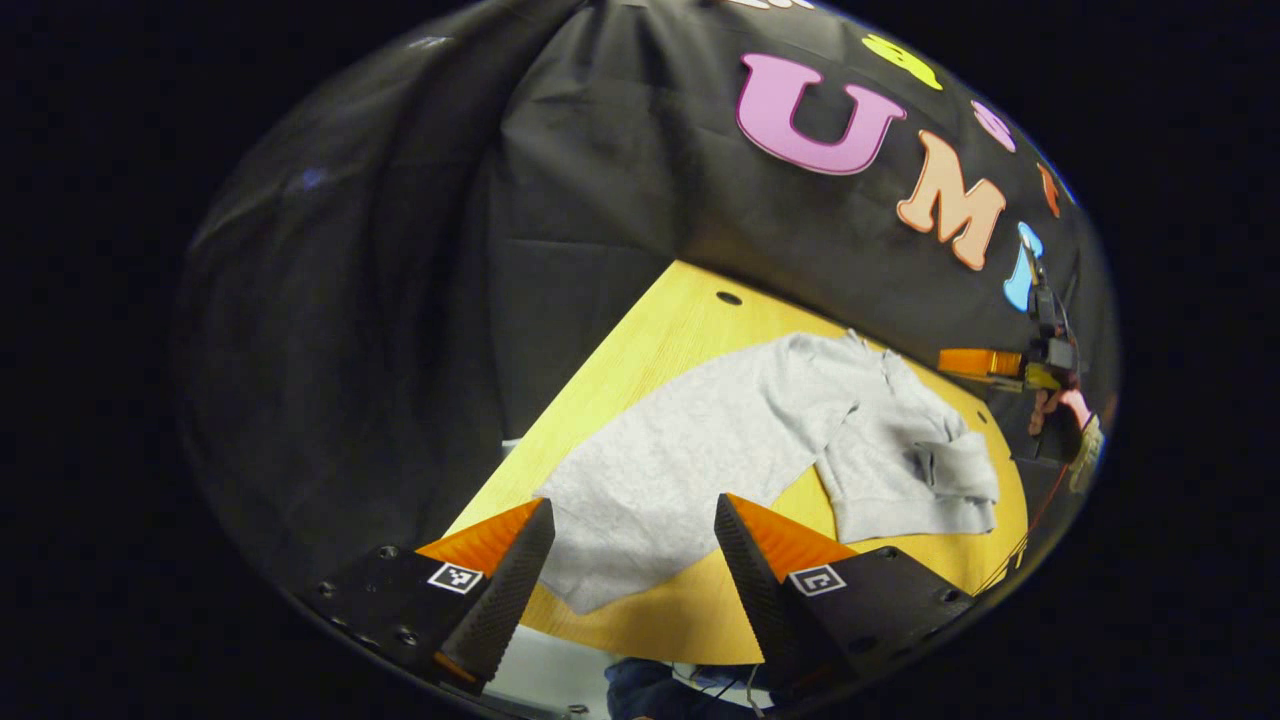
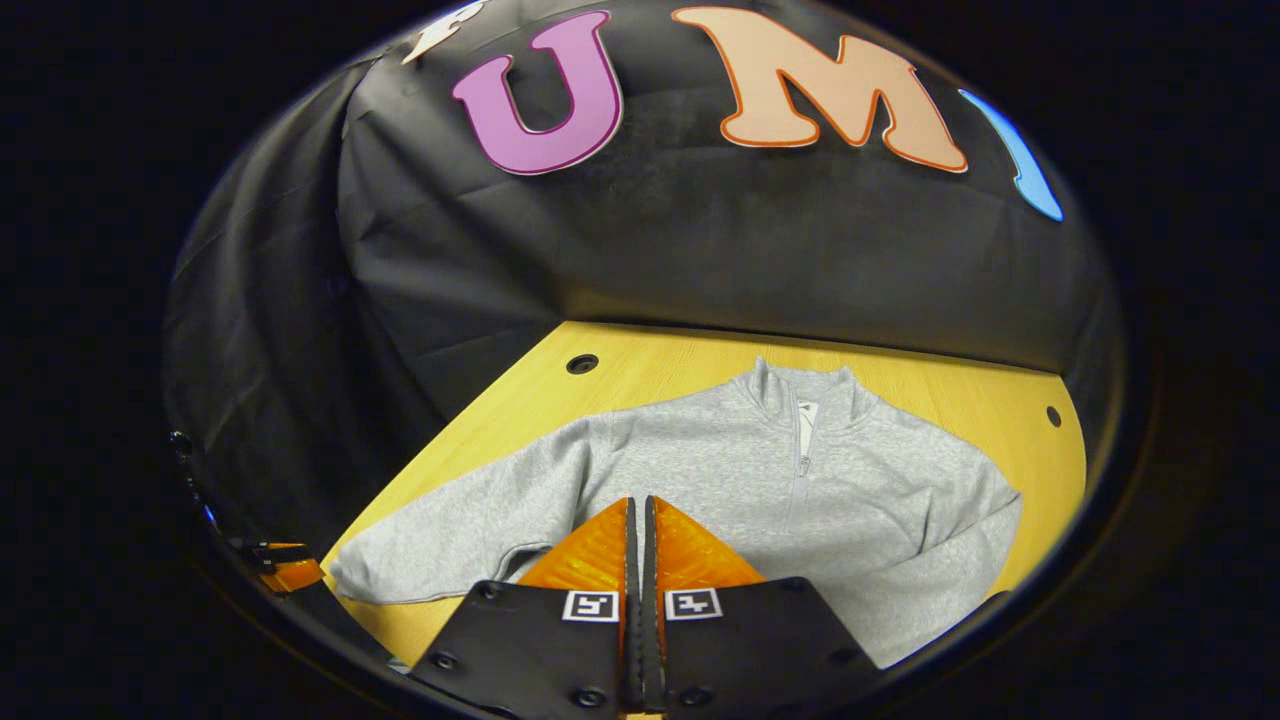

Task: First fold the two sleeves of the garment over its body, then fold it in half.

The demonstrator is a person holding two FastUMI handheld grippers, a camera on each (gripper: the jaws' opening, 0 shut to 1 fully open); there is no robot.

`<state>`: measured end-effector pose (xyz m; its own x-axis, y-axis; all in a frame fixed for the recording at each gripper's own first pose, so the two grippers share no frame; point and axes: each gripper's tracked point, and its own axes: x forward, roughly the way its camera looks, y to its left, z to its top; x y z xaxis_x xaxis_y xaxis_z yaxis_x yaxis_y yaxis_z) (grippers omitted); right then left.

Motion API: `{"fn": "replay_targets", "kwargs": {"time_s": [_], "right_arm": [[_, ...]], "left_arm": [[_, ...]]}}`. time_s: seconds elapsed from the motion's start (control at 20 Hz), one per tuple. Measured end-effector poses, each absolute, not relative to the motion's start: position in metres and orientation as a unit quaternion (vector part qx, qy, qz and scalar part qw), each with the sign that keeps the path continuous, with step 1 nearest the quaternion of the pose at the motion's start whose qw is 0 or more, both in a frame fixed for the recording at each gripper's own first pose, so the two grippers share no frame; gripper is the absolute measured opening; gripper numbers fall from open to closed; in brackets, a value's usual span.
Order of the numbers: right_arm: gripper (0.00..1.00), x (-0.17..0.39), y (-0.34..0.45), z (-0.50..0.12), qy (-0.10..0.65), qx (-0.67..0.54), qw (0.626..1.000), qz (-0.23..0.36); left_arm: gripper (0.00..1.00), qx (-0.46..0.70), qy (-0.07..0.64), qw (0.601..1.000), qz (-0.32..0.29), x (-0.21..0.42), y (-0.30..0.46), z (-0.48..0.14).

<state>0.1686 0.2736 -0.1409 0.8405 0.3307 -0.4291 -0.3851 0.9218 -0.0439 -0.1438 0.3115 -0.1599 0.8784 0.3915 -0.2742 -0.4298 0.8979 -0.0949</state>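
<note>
One sleeve [image 2: 450, 535] flat, reaching table [image 2: 680, 365] edge.

No readable words, brands or numbers stand on anything here. The only signs are small square black-and-white coded markers, one on each finger base of the left gripper [image 1: 634, 520] and of the right gripper [image 2: 640, 510]. A white tag inside the collar of the grey sweatshirt [image 2: 720, 470] is too small to read.
</note>
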Motion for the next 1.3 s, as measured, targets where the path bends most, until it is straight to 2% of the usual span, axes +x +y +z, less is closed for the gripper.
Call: {"fn": "replay_targets", "kwargs": {"time_s": [0.25,0.3,0.35,0.4,0.45,0.5,0.55,0.6,0.7,0.75,0.8,0.85,0.9,1.0,1.05,1.15,1.25,1.3], "right_arm": [[0.01,0.16,0.279,-0.147,0.218,-0.075,0.951,0.205],[0.05,0.157,0.283,-0.15,0.223,-0.072,0.949,0.212],[0.13,0.155,0.281,-0.151,0.223,-0.075,0.949,0.211],[0.13,0.152,0.278,-0.152,0.226,-0.076,0.947,0.213],[0.23,0.149,0.279,-0.152,0.227,-0.075,0.947,0.214],[0.46,0.148,0.279,-0.152,0.228,-0.074,0.946,0.217],[0.5,0.147,0.275,-0.152,0.224,-0.077,0.948,0.213],[0.59,0.146,0.273,-0.152,0.223,-0.078,0.948,0.213],[0.9,0.141,0.267,-0.15,0.229,-0.074,0.948,0.21],[0.86,0.138,0.263,-0.149,0.231,-0.07,0.948,0.208],[0.9,0.138,0.259,-0.15,0.231,-0.068,0.949,0.204],[0.84,0.137,0.254,-0.149,0.23,-0.066,0.95,0.199],[0.93,0.137,0.249,-0.147,0.229,-0.064,0.952,0.195],[0.92,0.134,0.24,-0.143,0.226,-0.057,0.954,0.188],[0.92,0.134,0.233,-0.141,0.226,-0.053,0.955,0.184],[0.92,0.131,0.223,-0.138,0.224,-0.048,0.957,0.177],[0.93,0.127,0.211,-0.134,0.221,-0.044,0.959,0.17],[0.92,0.127,0.205,-0.132,0.219,-0.044,0.961,0.166]], "left_arm": [[0.94,-0.055,0.157,0.961,0.223,-0.14,0.32,-0.186],[0.95,-0.058,0.16,0.96,0.222,-0.137,0.32,-0.19],[0.95,-0.063,0.163,0.959,0.222,-0.136,0.322,-0.193],[0.95,-0.065,0.166,0.958,0.225,-0.136,0.323,-0.198],[0.95,-0.067,0.167,0.957,0.229,-0.136,0.325,-0.2],[0.95,-0.068,0.167,0.956,0.233,-0.135,0.328,-0.201],[0.94,-0.07,0.166,0.955,0.235,-0.135,0.33,-0.201],[0.94,-0.073,0.166,0.955,0.236,-0.135,0.33,-0.203],[0.94,-0.074,0.162,0.955,0.239,-0.133,0.331,-0.203],[0.94,-0.073,0.162,0.954,0.241,-0.132,0.331,-0.203],[0.94,-0.069,0.161,0.953,0.246,-0.132,0.332,-0.205],[0.93,-0.063,0.163,0.953,0.248,-0.131,0.333,-0.205],[0.92,-0.053,0.166,0.952,0.251,-0.131,0.333,-0.207],[0.9,-0.022,0.175,0.946,0.271,-0.134,0.341,-0.212],[0.78,-0.013,0.169,0.947,0.273,-0.131,0.341,-0.208],[0.67,-0.014,0.169,0.944,0.284,-0.128,0.341,-0.208],[0.67,-0.021,0.169,0.943,0.285,-0.123,0.341,-0.208],[0.6,-0.027,0.166,0.942,0.29,-0.121,0.341,-0.205]]}}
